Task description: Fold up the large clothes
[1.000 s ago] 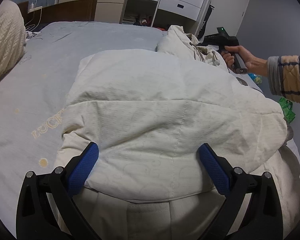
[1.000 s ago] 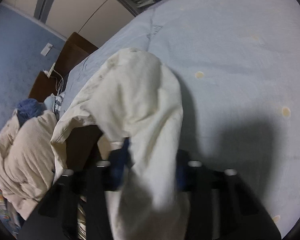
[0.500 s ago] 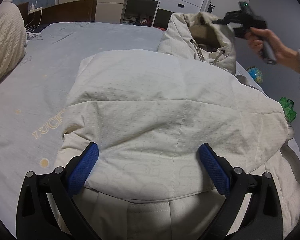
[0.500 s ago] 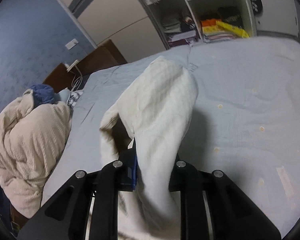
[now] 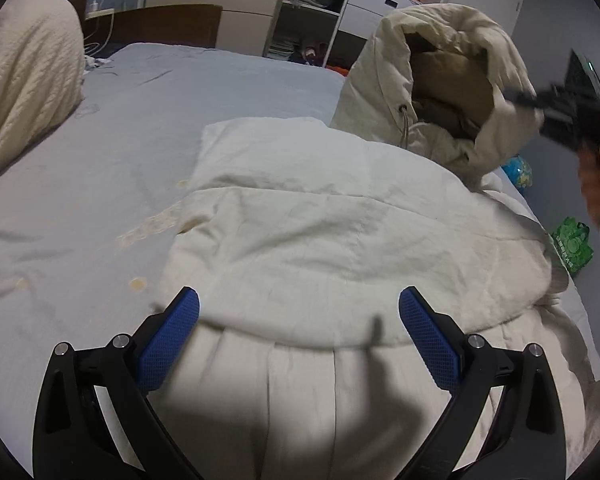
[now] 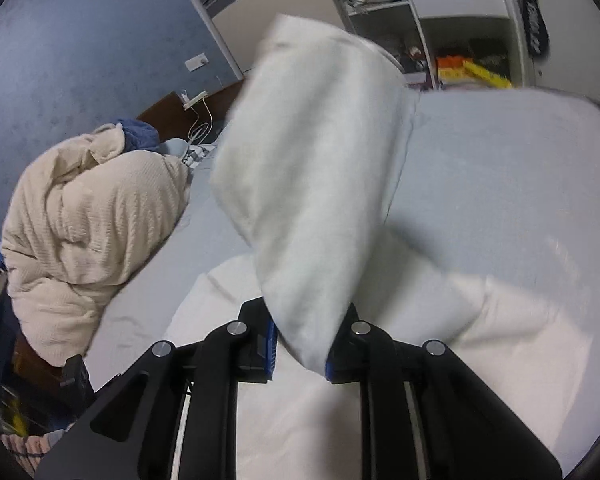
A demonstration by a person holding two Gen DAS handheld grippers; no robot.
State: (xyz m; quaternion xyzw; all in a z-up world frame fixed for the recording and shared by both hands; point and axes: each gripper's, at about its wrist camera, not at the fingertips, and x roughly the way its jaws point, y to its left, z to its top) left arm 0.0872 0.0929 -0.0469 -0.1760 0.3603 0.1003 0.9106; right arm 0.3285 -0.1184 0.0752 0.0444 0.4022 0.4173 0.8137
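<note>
A large cream padded coat (image 5: 324, 240) lies spread on the light blue bed (image 5: 100, 168), folded over itself. My left gripper (image 5: 300, 320) is open and empty, its blue pads (image 5: 172, 336) wide apart just above the coat's near part. My right gripper (image 6: 300, 344) is shut on the coat's hood (image 6: 312, 184) and holds it lifted above the bed. In the left wrist view the raised hood (image 5: 440, 92) stands at the far right, its brown lining and drawcord showing, with the right gripper (image 5: 556, 108) and hand beside it.
A cream knitted blanket heap (image 6: 88, 216) sits at the head of the bed, also in the left wrist view (image 5: 24, 92). A dark headboard (image 5: 160, 24), white drawers (image 5: 380, 4) and open shelves stand behind. A green bag (image 5: 572, 240) and small globe (image 5: 520, 170) lie off the bed's right side.
My right gripper has lifted the hood higher and carried it up over the coat. My left gripper has stayed open and drawn slightly back and up.
</note>
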